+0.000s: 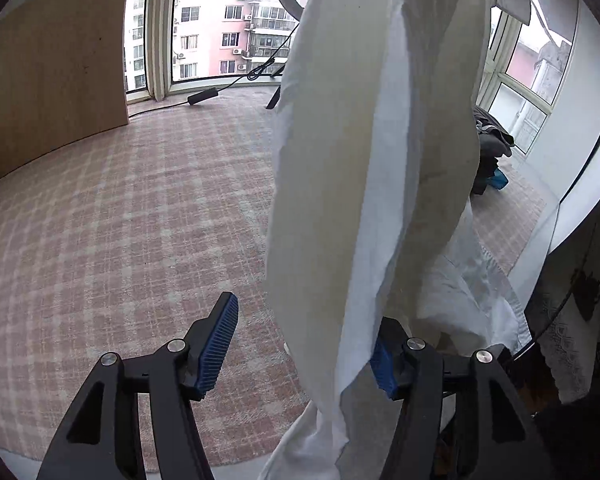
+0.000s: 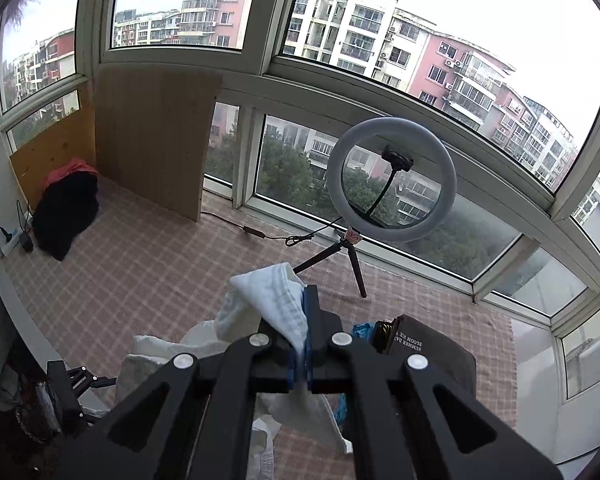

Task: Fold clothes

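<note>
A white garment [image 1: 360, 140] hangs from above and fills the middle of the left wrist view. My left gripper [image 1: 308, 316] is open around its lower part. The cloth drapes over the right blue pad [image 1: 384, 368], while the left pad [image 1: 220, 340] stands well apart from it. In the right wrist view my right gripper [image 2: 310, 294] is shut on a bunched edge of the same white garment [image 2: 272, 296]. A corner of it pokes up to the left of the fingers, and the rest falls away below the gripper.
A pink checked mat [image 1: 120, 220] covers the floor. A ring light on a tripod [image 2: 392, 184] stands by the windows, its cable trailing left. A wooden board [image 2: 156, 136] leans at the left. Dark clothes [image 2: 66, 208] lie in the corner, and a folded dark garment [image 2: 432, 344] lies at the right.
</note>
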